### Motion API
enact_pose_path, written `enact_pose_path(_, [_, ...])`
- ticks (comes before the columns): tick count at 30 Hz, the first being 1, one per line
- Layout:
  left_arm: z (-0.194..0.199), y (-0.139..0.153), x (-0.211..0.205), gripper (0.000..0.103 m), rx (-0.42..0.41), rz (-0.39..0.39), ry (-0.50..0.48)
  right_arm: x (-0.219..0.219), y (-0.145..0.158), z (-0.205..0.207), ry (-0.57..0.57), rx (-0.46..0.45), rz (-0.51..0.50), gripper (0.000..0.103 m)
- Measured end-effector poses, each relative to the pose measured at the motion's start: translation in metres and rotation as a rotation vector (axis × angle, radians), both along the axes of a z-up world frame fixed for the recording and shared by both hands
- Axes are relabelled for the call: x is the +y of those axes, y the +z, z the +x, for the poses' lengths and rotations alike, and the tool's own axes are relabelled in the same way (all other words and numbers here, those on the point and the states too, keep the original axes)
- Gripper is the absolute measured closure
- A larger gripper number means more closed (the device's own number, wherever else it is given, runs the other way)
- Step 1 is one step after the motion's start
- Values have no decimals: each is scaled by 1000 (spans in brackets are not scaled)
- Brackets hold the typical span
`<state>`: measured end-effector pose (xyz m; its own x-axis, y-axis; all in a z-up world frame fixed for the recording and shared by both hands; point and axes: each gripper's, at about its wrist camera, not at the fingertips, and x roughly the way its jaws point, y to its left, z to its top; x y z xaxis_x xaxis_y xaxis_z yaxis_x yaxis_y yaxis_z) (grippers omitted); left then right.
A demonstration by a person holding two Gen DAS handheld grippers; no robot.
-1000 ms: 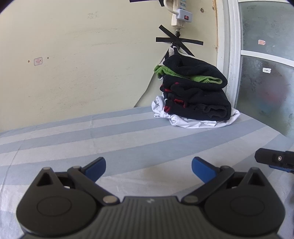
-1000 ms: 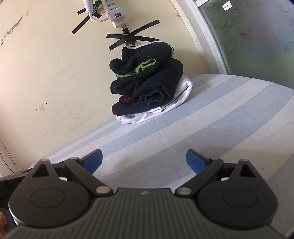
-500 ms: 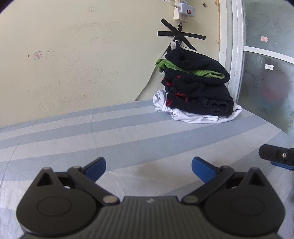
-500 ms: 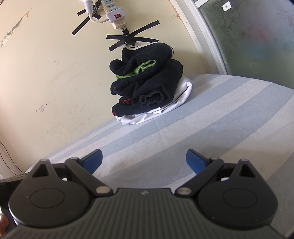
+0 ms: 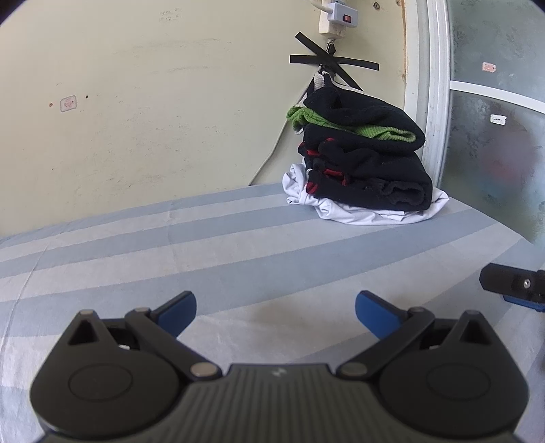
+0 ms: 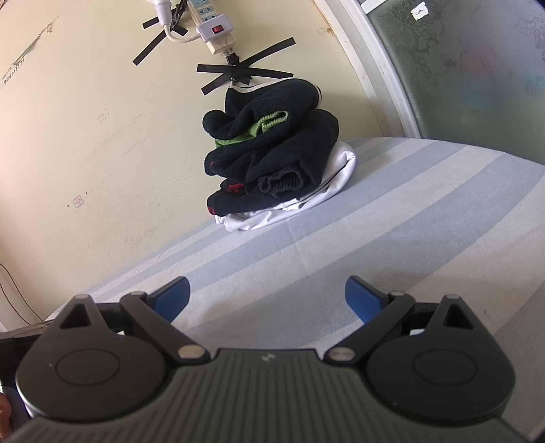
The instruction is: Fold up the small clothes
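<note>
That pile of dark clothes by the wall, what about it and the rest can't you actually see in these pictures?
- Stack of folded black, green and white clothes: how many garments it holds is unclear in both views; the folds hide each other.
- White power strip: cut off by the top edge in the left view.
- Frosted glass window: whatever lies behind it is blurred.
- Right gripper: only a sliver shows at the left view's edge.

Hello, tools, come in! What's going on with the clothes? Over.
Left tool open, empty. Right tool open, empty. Folded pile of black, green and white clothes sits by the wall on the blue striped sheet. Nothing in the way.
</note>
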<state>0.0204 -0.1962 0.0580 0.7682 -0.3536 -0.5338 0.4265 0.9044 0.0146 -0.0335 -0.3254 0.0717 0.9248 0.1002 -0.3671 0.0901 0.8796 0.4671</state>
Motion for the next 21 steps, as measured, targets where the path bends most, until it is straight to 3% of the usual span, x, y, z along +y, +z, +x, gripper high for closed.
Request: enact_pose_path(21, [3,-1,0,0,11,13,43,2,0,0,4,2,-5,4])
